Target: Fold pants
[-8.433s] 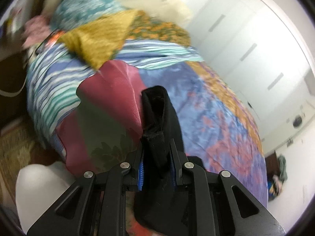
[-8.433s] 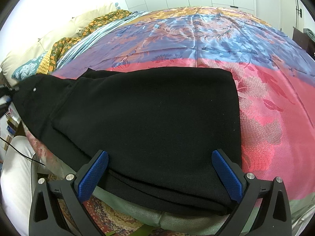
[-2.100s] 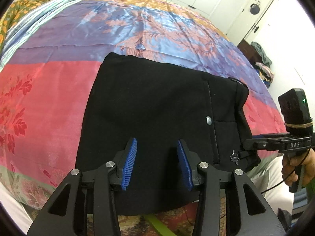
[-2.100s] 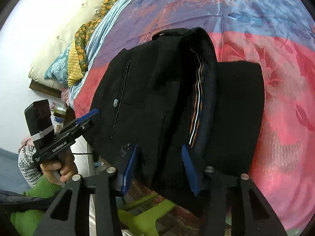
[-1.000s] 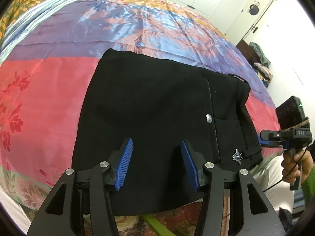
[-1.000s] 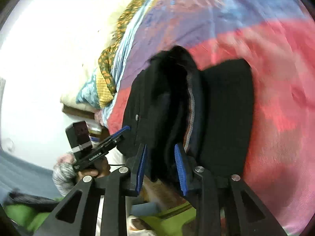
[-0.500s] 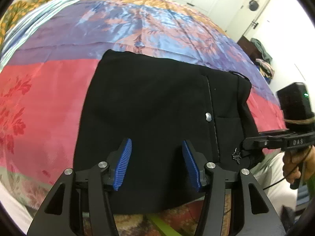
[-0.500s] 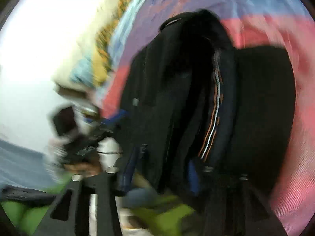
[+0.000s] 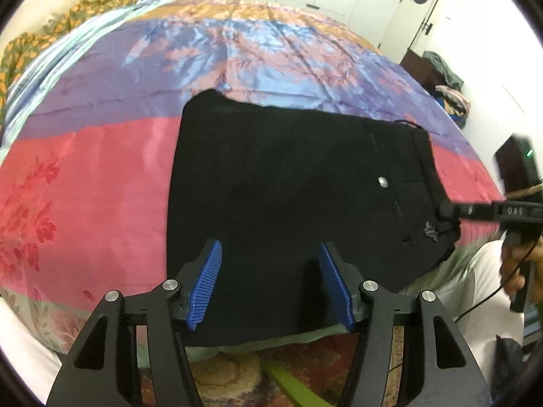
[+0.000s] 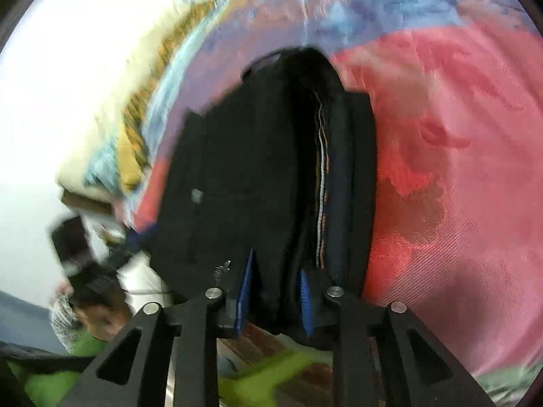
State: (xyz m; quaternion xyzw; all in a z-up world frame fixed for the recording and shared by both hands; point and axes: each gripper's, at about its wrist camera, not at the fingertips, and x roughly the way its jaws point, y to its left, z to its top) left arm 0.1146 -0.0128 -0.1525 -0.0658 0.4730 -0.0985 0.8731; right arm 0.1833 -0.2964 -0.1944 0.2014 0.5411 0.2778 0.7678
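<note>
I see the pants (image 9: 288, 183) already folded into a compact black rectangle at the near edge of the bed (image 9: 85, 176). My left gripper (image 9: 269, 285) hovers over them, jaws just widening, holding nothing. My right gripper (image 10: 275, 291) pinches the waistband end; only tidying seems left.

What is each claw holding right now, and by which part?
Right claw grips the black pants by the bunched waistband edge; left claw is open, holding nothing.
</note>
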